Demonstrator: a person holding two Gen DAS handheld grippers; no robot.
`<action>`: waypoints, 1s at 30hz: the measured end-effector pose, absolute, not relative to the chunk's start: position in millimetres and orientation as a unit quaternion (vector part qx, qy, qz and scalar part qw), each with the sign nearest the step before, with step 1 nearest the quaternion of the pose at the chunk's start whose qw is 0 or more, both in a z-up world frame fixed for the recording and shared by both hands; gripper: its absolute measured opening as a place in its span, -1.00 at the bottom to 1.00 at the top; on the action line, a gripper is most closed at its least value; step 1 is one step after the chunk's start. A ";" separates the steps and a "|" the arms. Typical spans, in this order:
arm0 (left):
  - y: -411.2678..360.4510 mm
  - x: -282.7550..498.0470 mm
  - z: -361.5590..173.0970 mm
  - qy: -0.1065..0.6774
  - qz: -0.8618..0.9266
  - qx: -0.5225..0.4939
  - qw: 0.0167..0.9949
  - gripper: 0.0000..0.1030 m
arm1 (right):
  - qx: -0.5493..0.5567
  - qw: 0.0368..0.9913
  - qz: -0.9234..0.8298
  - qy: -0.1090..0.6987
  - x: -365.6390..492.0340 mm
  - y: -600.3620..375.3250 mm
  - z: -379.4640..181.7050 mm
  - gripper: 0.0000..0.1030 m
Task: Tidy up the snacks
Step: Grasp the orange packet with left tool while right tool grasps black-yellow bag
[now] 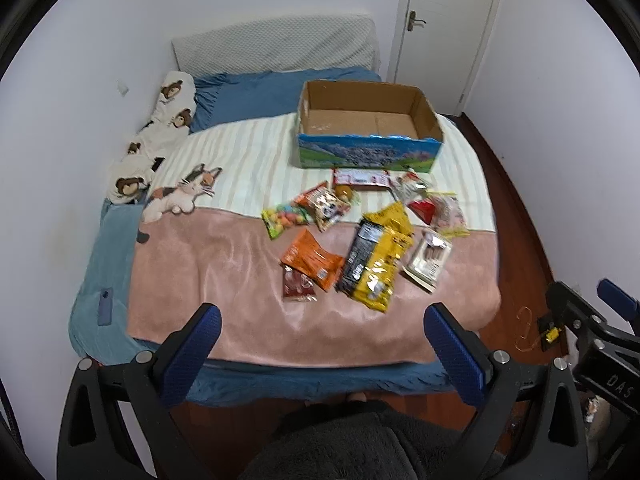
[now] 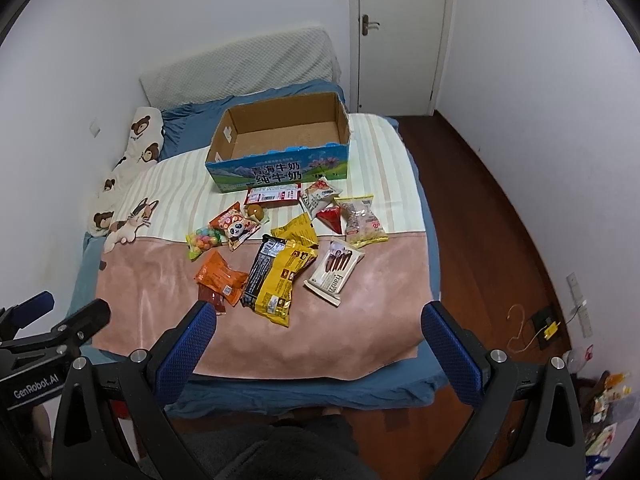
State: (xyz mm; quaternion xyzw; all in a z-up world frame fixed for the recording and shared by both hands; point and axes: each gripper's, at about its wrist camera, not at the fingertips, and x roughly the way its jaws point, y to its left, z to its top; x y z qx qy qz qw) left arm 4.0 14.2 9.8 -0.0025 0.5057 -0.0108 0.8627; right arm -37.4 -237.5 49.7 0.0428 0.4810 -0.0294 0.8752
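Step 1, nothing picked yet. Left gripper (image 1: 322, 326) & right gripper (image 2: 319, 324) hover over bed's foot, jaws spread wide, empty. Crinkly snack packets (image 2: 280, 276) lie scattered on pink blanket (image 2: 160, 280), near open cardboard box (image 2: 280, 168). Next, prob.: reach fwd, pinch nearest packet.

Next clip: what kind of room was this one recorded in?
Most likely a home bedroom. A bed with a pink blanket fills the room, a grey padded headboard stands against the wall, and bear-print pillows lie along one side. A white door is behind it.
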 end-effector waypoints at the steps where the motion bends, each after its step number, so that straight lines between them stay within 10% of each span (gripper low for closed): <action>1: 16.9 6.0 7.6 0.500 -0.006 0.000 0.866 1.00 | 0.054 0.872 -0.029 0.485 -30.1 -239.5 43.1 1.00; 19: 81.1 158.7 -177.9 0.634 0.095 -0.042 0.766 1.00 | 0.199 0.736 -0.027 0.646 157.9 -211.3 -231.7 1.00; 23: 88.0 173.4 -230.8 0.692 0.075 -0.139 0.704 0.51 | 0.210 0.719 -0.042 0.662 182.4 -196.6 -274.6 1.00; 30: 84.9 185.8 -268.0 0.719 0.077 -0.202 0.661 0.49 | 0.233 0.676 -0.063 0.696 205.3 -171.8 -344.2 0.93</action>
